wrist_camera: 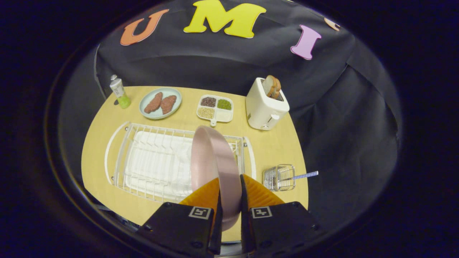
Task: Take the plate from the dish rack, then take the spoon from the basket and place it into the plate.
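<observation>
- The tool (229, 186) is clenched on the pink plate (211, 168); both orange fingers (204, 195) press its rim, one on each face.
- The plate stands on edge between the fingers, its rim running up and away from them, and it looks raised above the white wire dish rack (143, 161).
- The dish rack lies on the desk (276, 147) just beyond the fingers and mostly to their left, with a white drip tray (154, 163) under its wires.
- A small wire basket (279, 177) sits on the desk just right of the right finger, apart from the rack.
- The spoon (304, 175) lies in the basket, its blue-and-white checked handle poking out to the right past the desk's edge.
- Farther ahead, beyond the rack, stands a white toaster (263, 107) with slices of bread (271, 86) in its slot.
- Left of the toaster is a divided white dish (215, 107) of grains and beans.
- Left again, a pale green plate (160, 103) bears two reddish-brown pieces of food.
- At the far left corner of the desk stands a tube (119, 91) with a green end.
</observation>
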`<state>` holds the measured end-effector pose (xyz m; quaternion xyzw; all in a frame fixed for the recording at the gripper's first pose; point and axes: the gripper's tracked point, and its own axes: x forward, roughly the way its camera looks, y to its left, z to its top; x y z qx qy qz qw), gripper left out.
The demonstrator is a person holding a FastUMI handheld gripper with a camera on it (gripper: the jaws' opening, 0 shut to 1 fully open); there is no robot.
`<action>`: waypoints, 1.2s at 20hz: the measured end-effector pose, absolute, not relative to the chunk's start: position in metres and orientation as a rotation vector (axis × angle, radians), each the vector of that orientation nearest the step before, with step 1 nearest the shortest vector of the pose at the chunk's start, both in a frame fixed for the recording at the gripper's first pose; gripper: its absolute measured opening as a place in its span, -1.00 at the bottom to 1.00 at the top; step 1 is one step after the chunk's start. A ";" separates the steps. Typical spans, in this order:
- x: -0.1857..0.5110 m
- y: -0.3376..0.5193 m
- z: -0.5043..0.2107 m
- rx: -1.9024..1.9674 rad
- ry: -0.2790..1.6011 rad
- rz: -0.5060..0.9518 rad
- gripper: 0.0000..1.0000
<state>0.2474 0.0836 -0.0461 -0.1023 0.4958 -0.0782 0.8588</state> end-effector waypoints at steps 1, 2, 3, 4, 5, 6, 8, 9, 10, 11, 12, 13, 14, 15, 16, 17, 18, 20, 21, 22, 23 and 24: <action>0.235 0.086 -0.049 -0.206 1.041 -0.136 -0.46; 0.222 0.088 -0.054 -0.197 1.040 -0.108 -0.46; 0.209 0.090 -0.059 -0.188 1.032 -0.080 -0.46; 0.195 0.092 -0.066 -0.178 1.022 -0.045 -0.46; 0.184 0.096 -0.075 -0.155 1.011 -0.009 -0.46; 0.170 0.100 -0.083 -0.120 0.996 0.031 -0.46; 0.145 0.103 -0.103 -0.045 0.998 0.077 -0.46; 0.134 0.105 -0.113 -0.014 0.997 0.099 -0.46; 0.123 0.104 -0.122 0.003 0.997 0.117 -0.46; 0.116 0.103 -0.132 0.022 0.994 0.125 -0.46; 0.109 0.101 -0.144 0.040 0.995 0.128 -0.46; 0.104 0.098 -0.154 0.055 0.996 0.128 -0.46; 0.099 0.095 -0.166 0.069 1.001 0.124 -0.46; 0.094 0.092 -0.176 0.077 1.008 0.119 -0.46; 0.091 0.089 -0.186 0.082 1.012 0.113 -0.46; 0.089 0.088 -0.192 0.092 1.008 0.121 -0.46; 0.087 0.090 -0.195 0.108 0.995 0.143 -0.47; 0.081 0.085 -0.203 0.141 0.993 0.158 -0.46; 0.081 0.081 -0.207 0.156 0.987 0.164 -0.45; 0.080 0.077 -0.213 0.168 0.984 0.166 -0.43; 0.079 0.072 -0.219 0.184 0.981 0.171 -0.41; 0.080 0.068 -0.226 0.196 0.978 0.179 -0.38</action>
